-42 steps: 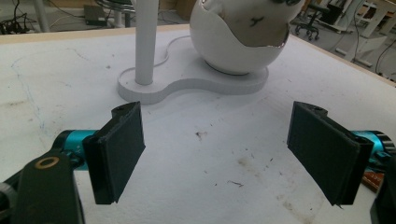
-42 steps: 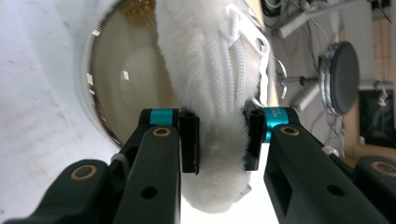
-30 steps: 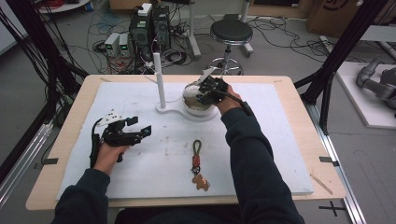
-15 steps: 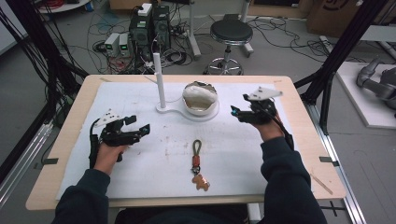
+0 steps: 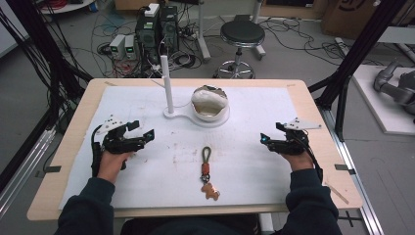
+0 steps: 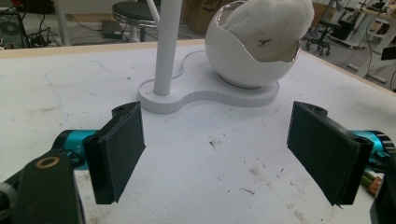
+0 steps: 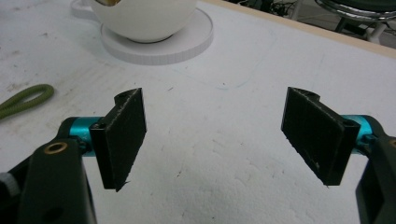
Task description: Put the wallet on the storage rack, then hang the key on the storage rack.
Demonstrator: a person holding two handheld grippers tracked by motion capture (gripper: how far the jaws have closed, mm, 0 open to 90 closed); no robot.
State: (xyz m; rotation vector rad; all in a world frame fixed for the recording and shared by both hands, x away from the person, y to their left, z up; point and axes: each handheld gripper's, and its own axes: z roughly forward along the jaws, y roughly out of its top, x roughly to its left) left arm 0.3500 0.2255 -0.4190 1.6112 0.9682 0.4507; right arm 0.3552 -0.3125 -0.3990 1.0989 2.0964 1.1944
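A white egg-shaped bowl [image 5: 209, 102] [image 6: 254, 51] [image 7: 144, 16] with a white lump inside sits on a white base with an upright white post [image 5: 167, 83] [image 6: 166, 44], at the back middle of the mat. A keychain [image 5: 207, 174] with a green loop [image 7: 23, 100] and a small brown figure lies near the front middle. My left gripper [image 5: 142, 134] [image 6: 219, 149] rests open on the left of the mat, facing the bowl, nothing between its jaws. My right gripper [image 5: 268, 140] [image 7: 215, 135] is on the right of the mat; its jaws have just been opening and stand wide with nothing between them.
The white mat [image 5: 161, 161] covers a wooden table [image 5: 313, 112]. Behind the table stand a stool [image 5: 241, 36], electronics boxes [image 5: 156, 24] and cables on the floor. Black frame posts rise at both sides.
My right hand has left the bowl, swung out to the right side of the mat and come down lower. The left hand has stayed where it was.
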